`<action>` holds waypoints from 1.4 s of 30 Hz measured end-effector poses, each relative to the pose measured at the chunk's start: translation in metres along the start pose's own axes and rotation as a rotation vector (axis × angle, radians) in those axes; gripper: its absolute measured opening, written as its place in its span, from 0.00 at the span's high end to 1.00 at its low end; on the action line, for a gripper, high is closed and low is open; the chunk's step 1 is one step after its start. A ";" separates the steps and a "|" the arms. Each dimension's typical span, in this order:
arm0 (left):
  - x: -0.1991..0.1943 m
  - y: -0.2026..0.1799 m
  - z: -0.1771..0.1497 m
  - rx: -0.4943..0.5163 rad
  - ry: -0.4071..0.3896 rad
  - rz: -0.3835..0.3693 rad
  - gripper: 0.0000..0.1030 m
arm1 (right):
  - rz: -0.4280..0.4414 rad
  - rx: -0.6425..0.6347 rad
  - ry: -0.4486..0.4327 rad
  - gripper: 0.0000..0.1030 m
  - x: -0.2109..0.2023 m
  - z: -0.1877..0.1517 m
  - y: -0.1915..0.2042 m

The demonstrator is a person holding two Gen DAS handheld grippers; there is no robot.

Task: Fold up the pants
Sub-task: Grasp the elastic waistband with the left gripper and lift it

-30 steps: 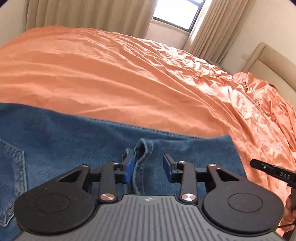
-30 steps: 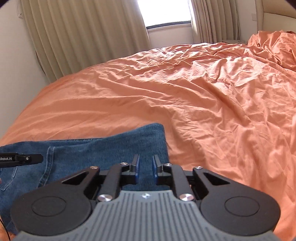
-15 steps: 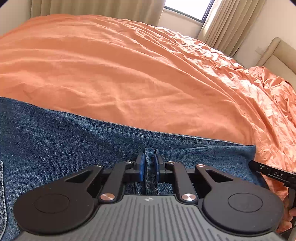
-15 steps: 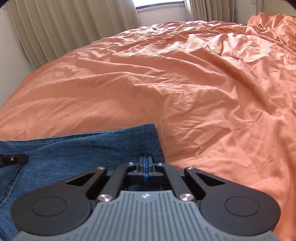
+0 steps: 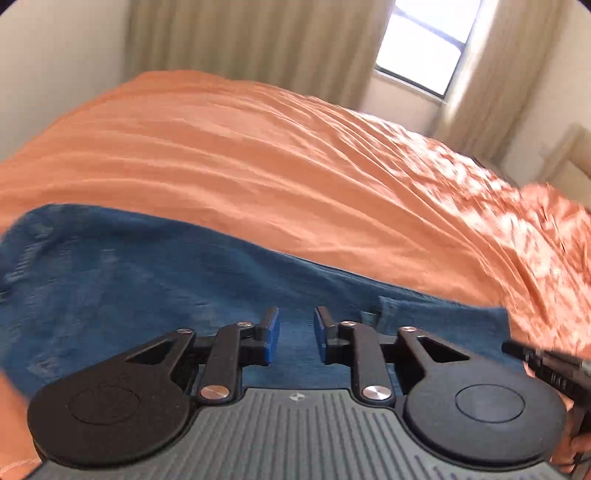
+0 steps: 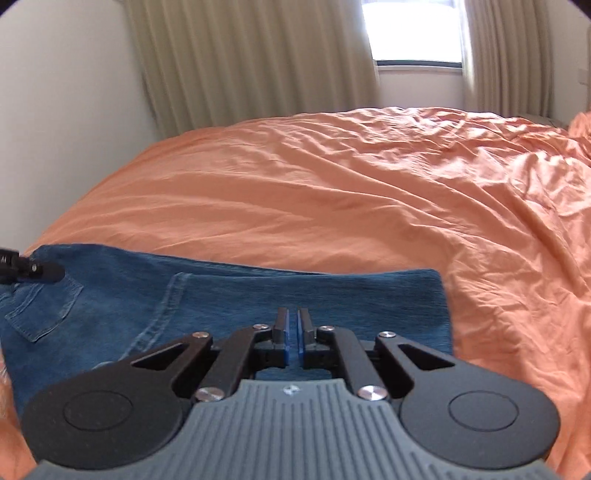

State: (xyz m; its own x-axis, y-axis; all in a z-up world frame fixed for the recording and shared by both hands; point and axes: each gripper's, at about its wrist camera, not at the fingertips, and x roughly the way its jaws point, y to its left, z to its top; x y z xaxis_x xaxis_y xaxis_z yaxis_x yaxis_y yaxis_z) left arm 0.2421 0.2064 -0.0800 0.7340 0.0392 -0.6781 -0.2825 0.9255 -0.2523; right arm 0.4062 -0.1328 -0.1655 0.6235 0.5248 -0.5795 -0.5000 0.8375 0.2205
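Blue denim pants [image 5: 155, 284] lie flat on the orange bed sheet, and they also show in the right wrist view [image 6: 229, 295] with a back pocket [image 6: 44, 310] at the left. My left gripper [image 5: 295, 334] is open above the denim with nothing between its blue pads; a raised fold of hem [image 5: 384, 314] lies just right of it. My right gripper [image 6: 293, 338] hovers over the leg end near the right edge, its pads a narrow gap apart and nothing held. The left view is motion-blurred.
The orange sheet [image 6: 369, 192] covers the whole bed beyond the pants, rumpled toward the right. Beige curtains [image 6: 251, 62] and a window [image 6: 417, 33] stand behind. A padded headboard [image 5: 569, 162] is at the far right. The other gripper's tip shows at each view's edge.
Both grippers were shut on the denim half a second ago. Both have let go and lifted back; the left has opened wide, the right only slightly. The pants lie flatter.
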 end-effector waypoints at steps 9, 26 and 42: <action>-0.072 0.152 -0.012 -0.340 -0.174 0.196 0.44 | 0.149 -0.038 0.035 0.99 0.002 -0.010 0.057; 0.004 0.273 -0.058 -0.739 -0.245 0.117 0.30 | 0.246 -0.059 0.178 0.99 0.066 -0.012 0.086; -0.048 0.208 0.008 -0.530 -0.273 0.112 0.78 | 0.247 0.061 0.243 0.99 0.058 -0.008 0.068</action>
State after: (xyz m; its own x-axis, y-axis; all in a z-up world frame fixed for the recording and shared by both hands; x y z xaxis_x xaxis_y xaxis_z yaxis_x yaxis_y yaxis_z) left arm 0.1531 0.4000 -0.0949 0.7942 0.2853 -0.5365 -0.5847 0.5992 -0.5469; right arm 0.4037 -0.0468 -0.1909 0.3227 0.6674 -0.6711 -0.5769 0.7008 0.4196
